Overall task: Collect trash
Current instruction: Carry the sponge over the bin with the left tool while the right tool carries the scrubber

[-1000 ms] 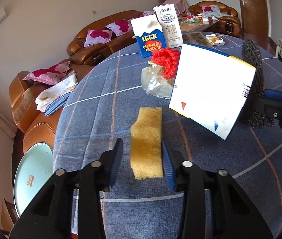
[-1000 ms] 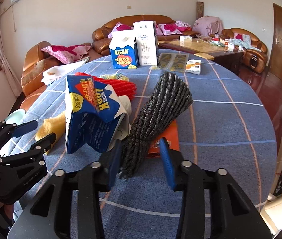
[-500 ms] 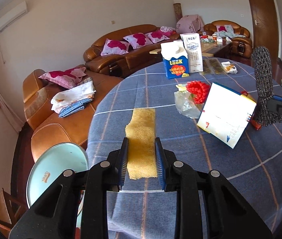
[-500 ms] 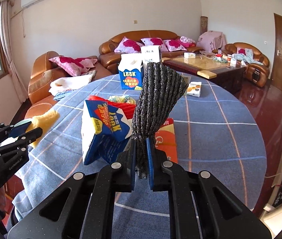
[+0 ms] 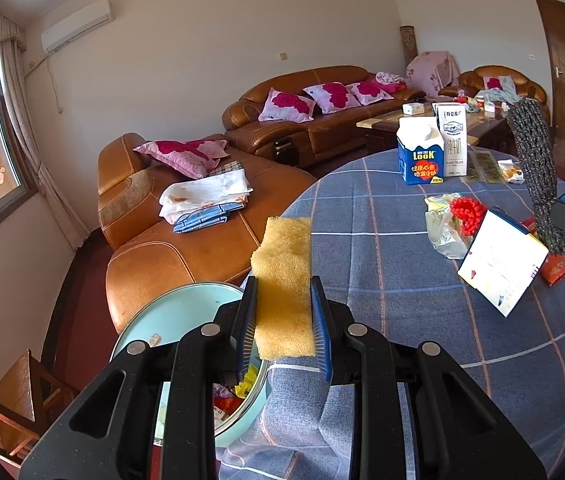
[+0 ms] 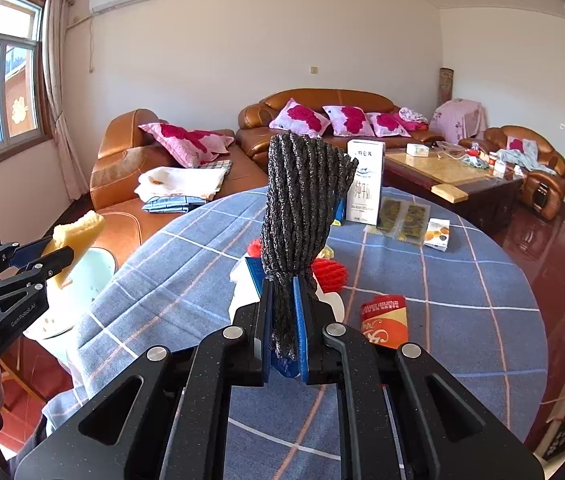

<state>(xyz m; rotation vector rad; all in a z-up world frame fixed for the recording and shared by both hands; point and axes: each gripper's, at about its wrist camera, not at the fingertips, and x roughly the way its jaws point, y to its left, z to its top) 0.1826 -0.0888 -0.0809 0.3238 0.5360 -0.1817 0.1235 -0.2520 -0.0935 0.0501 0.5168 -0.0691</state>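
Only left wrist view shows bin point(image 5: 170, 320) contents.

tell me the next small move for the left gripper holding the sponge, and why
Probably carry it a little further left, over the pale blue bin, then open. The left gripper is shut on the yellow sponge, already lifted off the table at its edge. The bin sits just below and left, with wrappers visible inside. The right gripper holds the dark knitted bundle, likely next.
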